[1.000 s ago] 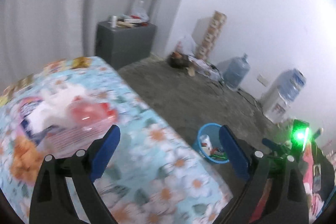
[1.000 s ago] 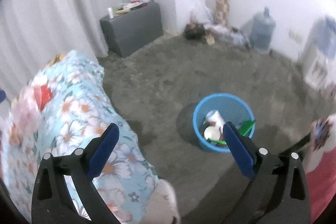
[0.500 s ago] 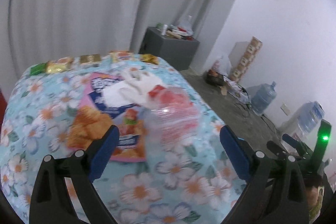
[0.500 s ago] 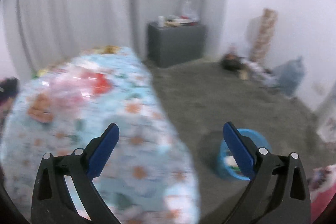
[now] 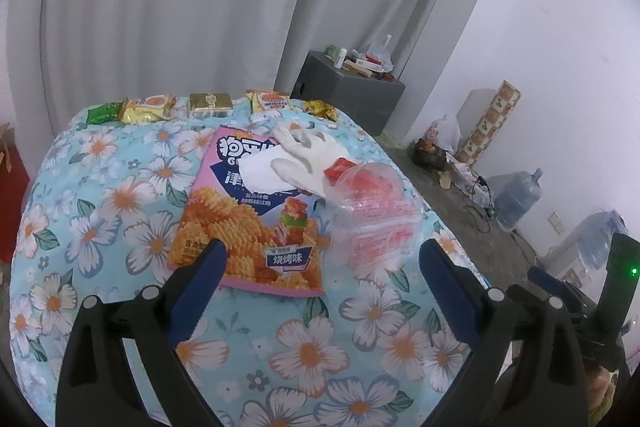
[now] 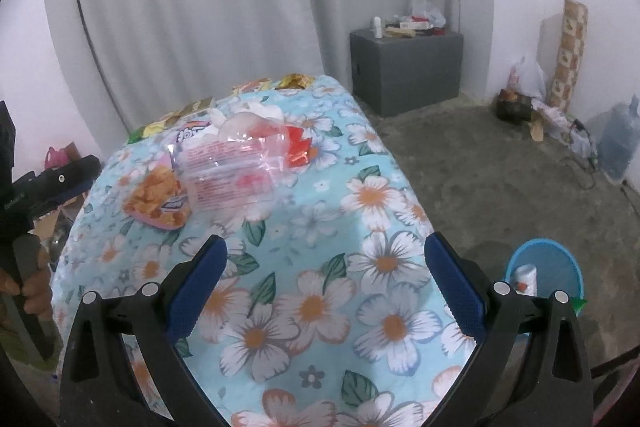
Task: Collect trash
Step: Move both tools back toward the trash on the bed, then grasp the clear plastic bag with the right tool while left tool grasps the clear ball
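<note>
On the floral blue tablecloth point(image 5: 96, 227) lies a pink chip bag point(image 5: 248, 219), a white glove point(image 5: 308, 155) across its top and a clear plastic wrapper point(image 5: 376, 211) (red print) overlapping beside it; the left gripper point(image 5: 320, 287) hovers, jaws spread wide.

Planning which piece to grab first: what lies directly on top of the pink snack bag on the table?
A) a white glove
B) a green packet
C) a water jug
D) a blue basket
A: the white glove rests across the upper part of the pink snack bag, beside a clear plastic container.
</note>
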The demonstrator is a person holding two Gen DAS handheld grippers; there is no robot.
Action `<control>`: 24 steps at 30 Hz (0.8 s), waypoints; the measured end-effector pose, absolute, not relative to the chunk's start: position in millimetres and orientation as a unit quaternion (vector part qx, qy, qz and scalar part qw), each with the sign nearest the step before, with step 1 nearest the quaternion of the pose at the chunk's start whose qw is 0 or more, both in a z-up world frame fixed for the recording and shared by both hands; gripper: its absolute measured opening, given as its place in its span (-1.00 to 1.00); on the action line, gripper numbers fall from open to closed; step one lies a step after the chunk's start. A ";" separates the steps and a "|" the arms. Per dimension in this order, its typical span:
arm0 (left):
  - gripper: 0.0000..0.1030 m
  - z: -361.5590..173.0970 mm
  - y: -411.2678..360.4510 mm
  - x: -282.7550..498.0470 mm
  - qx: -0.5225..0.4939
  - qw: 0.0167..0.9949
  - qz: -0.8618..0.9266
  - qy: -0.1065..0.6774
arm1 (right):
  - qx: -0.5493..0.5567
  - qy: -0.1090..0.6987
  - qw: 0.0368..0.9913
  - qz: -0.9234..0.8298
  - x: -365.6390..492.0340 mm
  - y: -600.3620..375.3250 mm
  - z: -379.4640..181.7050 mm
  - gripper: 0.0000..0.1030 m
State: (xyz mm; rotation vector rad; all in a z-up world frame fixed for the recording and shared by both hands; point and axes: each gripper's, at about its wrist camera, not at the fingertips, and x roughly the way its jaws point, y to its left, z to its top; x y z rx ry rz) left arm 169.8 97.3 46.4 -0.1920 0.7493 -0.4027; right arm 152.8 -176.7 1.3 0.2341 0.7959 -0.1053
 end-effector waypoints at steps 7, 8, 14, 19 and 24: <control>0.84 43.7 89.2 170.7 -0.080 0.906 -0.196 0.366 | 0.148 0.385 0.910 -0.046 151.1 -186.3 -3.2 0.84; 0.84 43.4 87.9 170.6 -0.078 0.906 -0.196 0.366 | 0.151 0.386 0.909 -0.045 150.9 -186.8 -4.1 0.84; 0.84 42.3 85.3 170.2 -0.074 0.907 -0.195 0.367 | 0.170 0.398 0.901 -0.031 152.0 -190.5 -10.1 0.84; 0.84 41.2 86.5 169.4 -0.072 0.908 -0.188 0.367 | 0.188 0.407 0.894 -0.018 153.2 -195.2 -14.2 0.84; 0.84 36.3 93.6 162.8 -0.069 0.911 -0.179 0.366 | 0.222 0.419 0.880 -0.008 153.9 -203.6 -21.5 0.84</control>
